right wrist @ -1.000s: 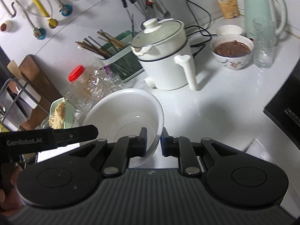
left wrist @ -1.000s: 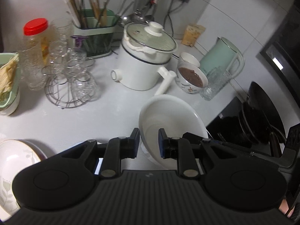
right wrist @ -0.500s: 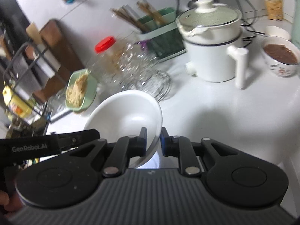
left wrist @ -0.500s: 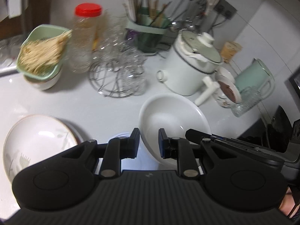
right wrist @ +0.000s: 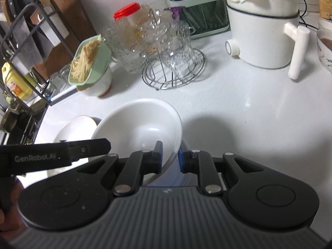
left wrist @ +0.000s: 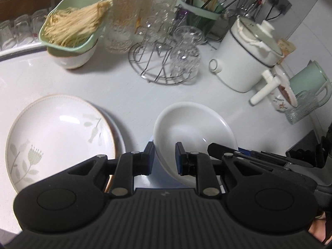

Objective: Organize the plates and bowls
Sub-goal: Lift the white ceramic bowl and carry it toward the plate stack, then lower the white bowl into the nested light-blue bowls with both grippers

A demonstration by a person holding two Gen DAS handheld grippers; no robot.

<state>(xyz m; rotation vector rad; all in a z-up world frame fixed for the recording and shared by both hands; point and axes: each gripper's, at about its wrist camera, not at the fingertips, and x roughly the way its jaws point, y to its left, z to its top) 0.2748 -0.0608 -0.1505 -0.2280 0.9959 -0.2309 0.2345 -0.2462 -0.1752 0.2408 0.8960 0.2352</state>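
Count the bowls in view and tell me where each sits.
4. A white bowl gripped by left claw and right claw; a second bowl under the noodle basket; a patterned bowl beside the cooker; a small bowl behind it. More may be hidden.

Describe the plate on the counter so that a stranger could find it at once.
Start at the white cooking pot and move left across the counter, past the plain white bowl. The plate lies flat there, alone in having pale green flowers.
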